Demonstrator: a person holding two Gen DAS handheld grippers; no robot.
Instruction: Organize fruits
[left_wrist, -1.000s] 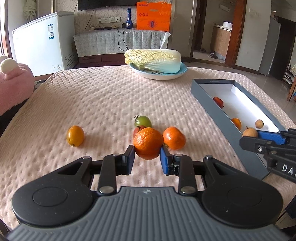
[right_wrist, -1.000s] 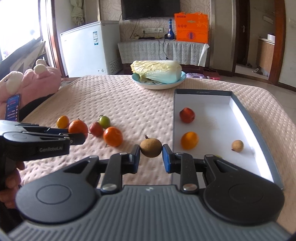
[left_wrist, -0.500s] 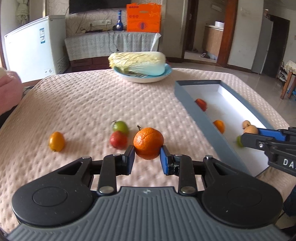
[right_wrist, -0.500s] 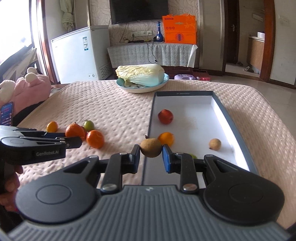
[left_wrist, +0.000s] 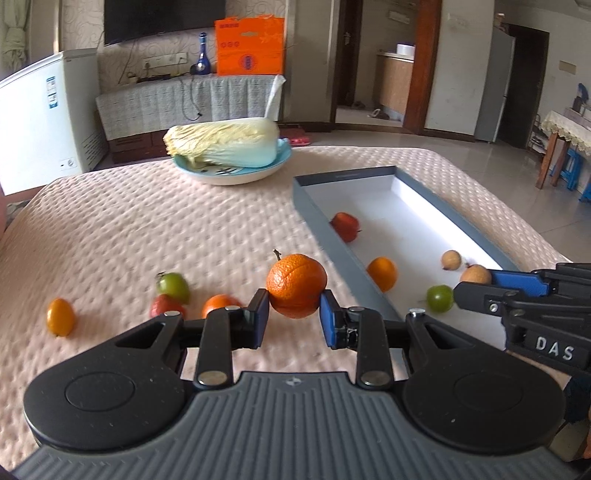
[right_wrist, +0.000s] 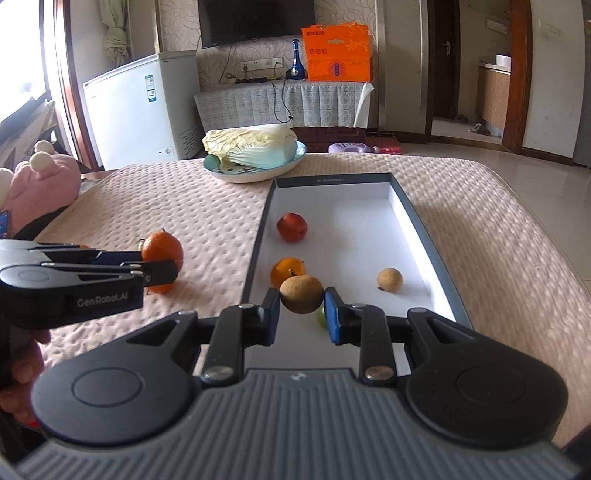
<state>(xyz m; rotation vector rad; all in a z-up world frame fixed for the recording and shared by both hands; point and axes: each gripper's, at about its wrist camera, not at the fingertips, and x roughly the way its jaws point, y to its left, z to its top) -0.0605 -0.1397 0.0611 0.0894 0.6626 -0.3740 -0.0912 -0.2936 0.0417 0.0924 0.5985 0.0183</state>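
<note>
Orange fruit, a mandarin (left_wrist: 296, 290), sits clamped between the left gripper (left_wrist: 294, 316) fingers above the table (left_wrist: 147, 221), beside the grey box (left_wrist: 332, 243). Right view: the right gripper (right_wrist: 301, 312) fingers pinch a brown longan (right_wrist: 301, 294) over the box interior.

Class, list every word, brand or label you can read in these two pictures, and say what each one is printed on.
"DAS": white letters on the right claw body, cut off by the picture edge.
"GenRobot.AI": on the side of the left claw body.
Orange gift box: print too small to read.
Freezer sticker: too blurred.
Tray far rim: tiny text, unreadable.
</note>
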